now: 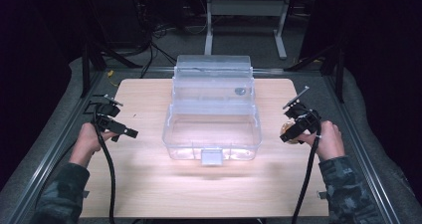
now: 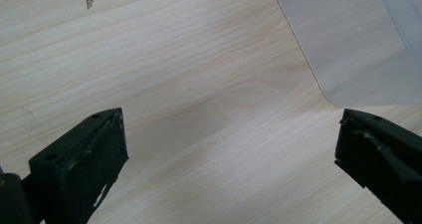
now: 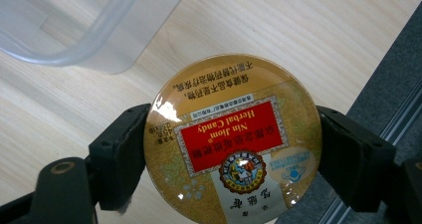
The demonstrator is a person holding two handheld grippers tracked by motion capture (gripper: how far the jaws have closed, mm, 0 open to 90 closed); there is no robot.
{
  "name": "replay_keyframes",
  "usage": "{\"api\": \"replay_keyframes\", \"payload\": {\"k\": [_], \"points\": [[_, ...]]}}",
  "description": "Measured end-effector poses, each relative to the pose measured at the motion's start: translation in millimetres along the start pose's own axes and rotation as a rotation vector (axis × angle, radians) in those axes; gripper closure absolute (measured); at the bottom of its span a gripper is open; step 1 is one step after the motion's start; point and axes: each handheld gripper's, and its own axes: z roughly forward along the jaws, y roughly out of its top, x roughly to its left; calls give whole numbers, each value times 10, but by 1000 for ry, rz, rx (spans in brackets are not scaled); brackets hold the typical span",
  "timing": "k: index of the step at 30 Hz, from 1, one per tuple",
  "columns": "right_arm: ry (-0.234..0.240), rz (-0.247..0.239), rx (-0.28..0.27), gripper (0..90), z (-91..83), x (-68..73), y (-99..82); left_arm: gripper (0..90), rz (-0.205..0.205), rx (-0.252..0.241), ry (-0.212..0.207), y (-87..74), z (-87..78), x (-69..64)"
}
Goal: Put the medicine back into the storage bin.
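A round gold candy tin (image 3: 233, 139) with a red label sits clamped between the two jaws of my right gripper (image 3: 233, 157), held above the table. From the high view the right gripper (image 1: 293, 129) and the tin (image 1: 288, 128) hang near the table's right edge, to the right of a clear plastic box (image 1: 212, 134) with its lid (image 1: 213, 82) standing open at the back. My left gripper (image 1: 123, 129) is at the table's left side with its jaws wide apart; the left gripper view has bare wood between the fingers (image 2: 84, 169).
The wooden table (image 1: 149, 184) is framed by a metal rail (image 1: 358, 149) on grey padding. A corner of the clear box (image 2: 358, 45) lies ahead of the left gripper. The box's rim (image 3: 89, 40) is up and left of the tin. A small dark spot (image 1: 240, 90) shows inside the box.
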Motion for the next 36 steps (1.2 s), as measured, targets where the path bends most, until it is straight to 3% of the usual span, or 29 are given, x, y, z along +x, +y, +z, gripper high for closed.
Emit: {"api": "replay_keyframes", "payload": {"k": [14, 15, 26, 27, 29, 36], "points": [[7, -68, -37, 200, -183, 152, 277, 1, 8, -1, 0, 94, -28, -21], [-29, -75, -23, 200, -200, 175, 299, 1, 7, -5, 2, 106, -34, -24], [1, -132, -38, 200, -187, 384, 531, 1, 3, -5, 7, 171, -34, -30], [51, -130, -54, 200, -172, 393, 550, 1, 1, -5, 5, 174, -27, -27], [8, -148, -35, 201, -176, 443, 596, 1, 2, 2, 9, 185, -16, -26], [57, -177, -35, 200, -73, 585, 749, 1, 11, 6, 24, 236, -49, -64]]}}
